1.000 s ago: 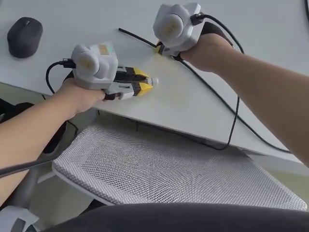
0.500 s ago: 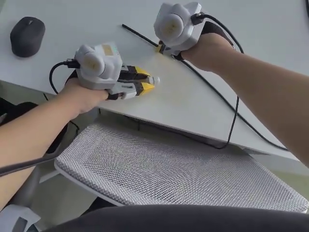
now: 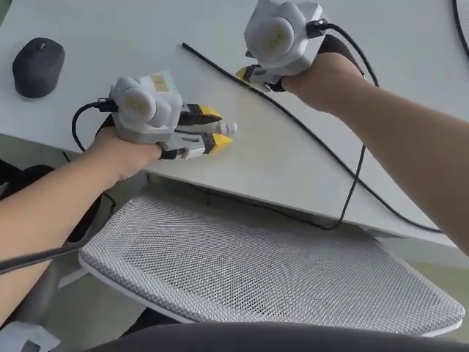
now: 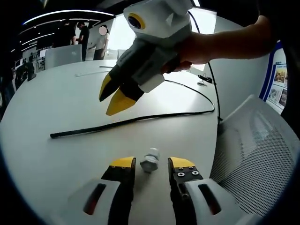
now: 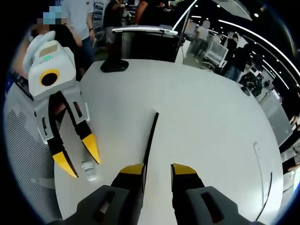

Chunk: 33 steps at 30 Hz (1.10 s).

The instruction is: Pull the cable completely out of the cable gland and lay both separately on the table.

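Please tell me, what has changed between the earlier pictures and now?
The right gripper seems to have lifted slightly off the cable, jaws open. The left gripper seems opened a little wider around the cable gland. Cable and gland stay lying apart on the table; the mouse has not moved.

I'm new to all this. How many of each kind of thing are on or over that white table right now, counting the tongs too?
Tongs: 2, the left tongs and the right tongs
Black cable: 1
White cable gland: 1
Dark computer mouse: 1
Total: 5
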Available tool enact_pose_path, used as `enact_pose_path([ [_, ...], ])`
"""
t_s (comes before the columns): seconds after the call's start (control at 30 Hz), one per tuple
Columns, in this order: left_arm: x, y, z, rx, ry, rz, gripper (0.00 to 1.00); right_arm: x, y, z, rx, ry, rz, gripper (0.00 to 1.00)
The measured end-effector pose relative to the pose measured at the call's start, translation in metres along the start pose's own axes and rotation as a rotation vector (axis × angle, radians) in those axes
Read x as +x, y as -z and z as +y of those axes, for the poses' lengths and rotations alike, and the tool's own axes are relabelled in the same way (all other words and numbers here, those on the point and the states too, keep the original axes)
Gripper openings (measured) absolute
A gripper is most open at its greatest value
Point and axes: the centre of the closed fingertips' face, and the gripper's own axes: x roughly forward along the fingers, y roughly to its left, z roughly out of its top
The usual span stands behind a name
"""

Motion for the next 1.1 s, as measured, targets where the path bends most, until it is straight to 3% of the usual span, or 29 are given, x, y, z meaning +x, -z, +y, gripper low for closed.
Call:
enact_pose_path([
  [0.27, -0.006, -0.004, -0.001, -0.028, -0.026, -0.012, 0.37, -0.037, 0.001, -0.005, 0.088, 0.041, -0.07, 0.23],
  [0.57, -0.018, -0.007, -0.004, -0.063, -0.057, -0.023, 0.44, -0.09, 0.008, -0.003, 0.213, 0.081, -0.202, 0.32],
  [0.63, -0.021, -0.008, -0.004, -0.065, -0.065, -0.027, 0.47, -0.095, 0.016, -0.01, 0.238, 0.098, -0.223, 0.34],
  [0.87, -0.036, -0.021, -0.004, -0.115, -0.088, -0.063, 0.54, -0.144, 0.018, -0.009, 0.324, 0.119, -0.328, 0.41],
  [1.1, -0.054, -0.036, -0.009, -0.136, -0.1, -0.091, 0.59, -0.186, 0.036, -0.001, 0.414, 0.13, -0.39, 0.49],
])
